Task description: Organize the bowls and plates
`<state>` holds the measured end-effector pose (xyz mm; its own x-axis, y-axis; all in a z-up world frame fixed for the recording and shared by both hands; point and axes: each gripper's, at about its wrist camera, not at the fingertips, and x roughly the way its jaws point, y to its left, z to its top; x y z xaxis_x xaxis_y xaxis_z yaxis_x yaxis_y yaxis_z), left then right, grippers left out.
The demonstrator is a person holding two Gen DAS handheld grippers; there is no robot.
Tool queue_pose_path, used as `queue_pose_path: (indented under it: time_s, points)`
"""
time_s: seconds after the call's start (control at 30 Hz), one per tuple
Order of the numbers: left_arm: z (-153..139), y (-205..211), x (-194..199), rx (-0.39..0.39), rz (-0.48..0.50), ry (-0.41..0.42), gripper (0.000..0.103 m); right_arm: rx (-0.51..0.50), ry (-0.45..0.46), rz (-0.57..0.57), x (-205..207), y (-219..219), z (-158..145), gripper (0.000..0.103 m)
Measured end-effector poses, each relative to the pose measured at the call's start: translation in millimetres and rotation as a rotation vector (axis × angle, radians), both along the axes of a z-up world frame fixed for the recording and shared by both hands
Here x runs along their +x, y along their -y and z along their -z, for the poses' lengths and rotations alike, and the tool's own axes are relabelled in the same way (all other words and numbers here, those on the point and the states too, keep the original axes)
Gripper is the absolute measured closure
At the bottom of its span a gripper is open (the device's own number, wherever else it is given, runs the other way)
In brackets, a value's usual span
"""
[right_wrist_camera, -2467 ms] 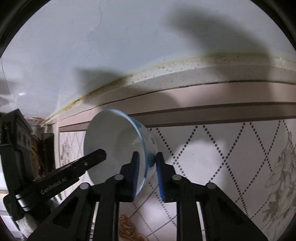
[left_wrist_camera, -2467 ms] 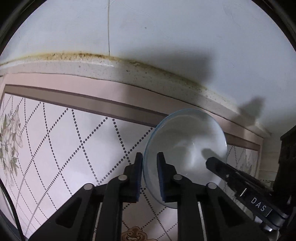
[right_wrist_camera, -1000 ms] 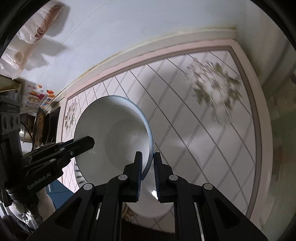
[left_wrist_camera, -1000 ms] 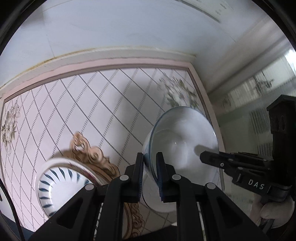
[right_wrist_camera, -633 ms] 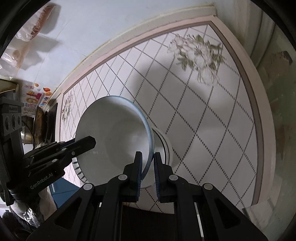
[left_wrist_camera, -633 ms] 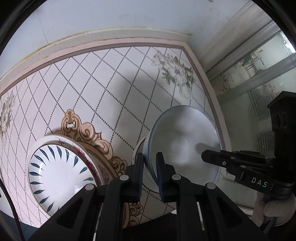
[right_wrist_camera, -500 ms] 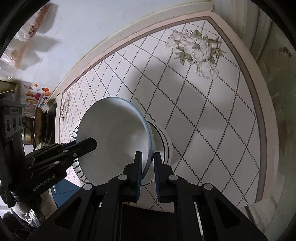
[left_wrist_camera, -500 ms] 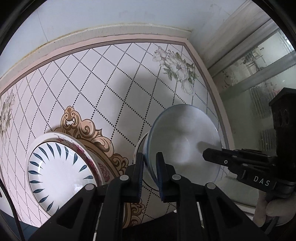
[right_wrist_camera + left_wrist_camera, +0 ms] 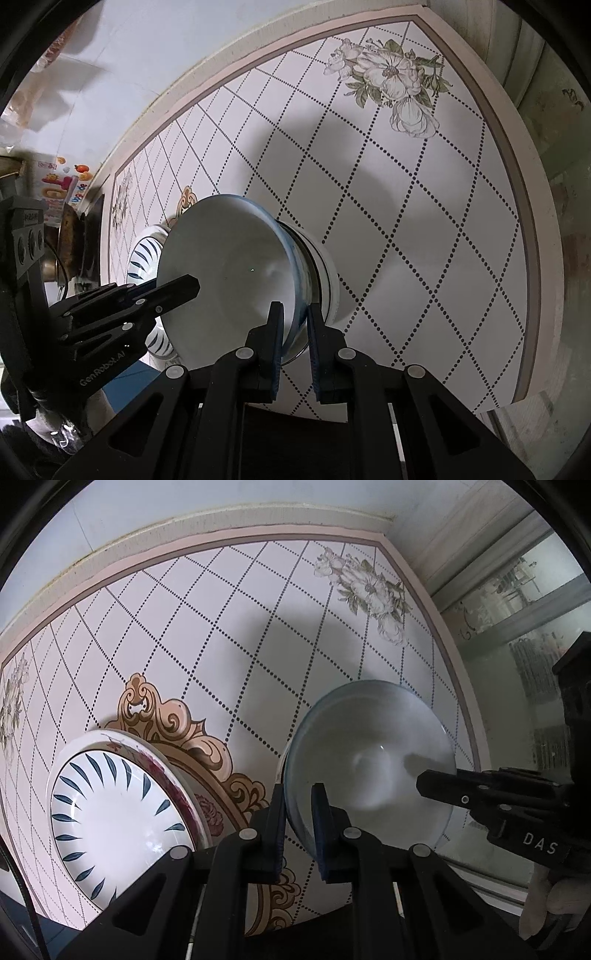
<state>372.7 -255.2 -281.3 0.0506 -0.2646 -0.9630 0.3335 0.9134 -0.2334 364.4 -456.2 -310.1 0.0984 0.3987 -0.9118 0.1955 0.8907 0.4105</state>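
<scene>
A pale bowl with a blue rim (image 9: 369,753) hangs tilted just above the tabletop, gripped from both sides. My left gripper (image 9: 298,801) is shut on its left rim. My right gripper (image 9: 295,321) is shut on the opposite rim and also shows as a black finger (image 9: 436,784) reaching into the bowl. In the right wrist view the bowl (image 9: 229,266) sits right over a second white bowl (image 9: 327,277) standing on the table, and the left gripper (image 9: 184,288) comes in from the left. A white plate with blue leaf marks (image 9: 110,812) tops a plate stack to the left.
The tiled tabletop (image 9: 221,627) with dotted diamonds and flower prints stretches to the wall behind. A glass door frame (image 9: 517,602) lies to the right. A printed box (image 9: 59,188) and dark cookware (image 9: 74,236) crowd the far left. A gloved hand (image 9: 554,897) holds the right gripper.
Both grippers have tipped from facing the wall down toward the table and sunk with the bowl. The plate stack and the white bowl on the table have come into view beneath it.
</scene>
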Motion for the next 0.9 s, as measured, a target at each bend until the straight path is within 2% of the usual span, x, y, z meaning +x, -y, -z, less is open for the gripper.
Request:
queue_pose_path:
  time_s: [0.57,0.9]
  points:
    - [11,-4,-1,0.017,-0.019,-0.025,0.092,0.006,-0.018,-0.009,-1,1,2,0.085]
    - [3,0,-7,0.035,0.003,-0.008,0.092,0.028,-0.032,0.008,-8,3,4,0.086]
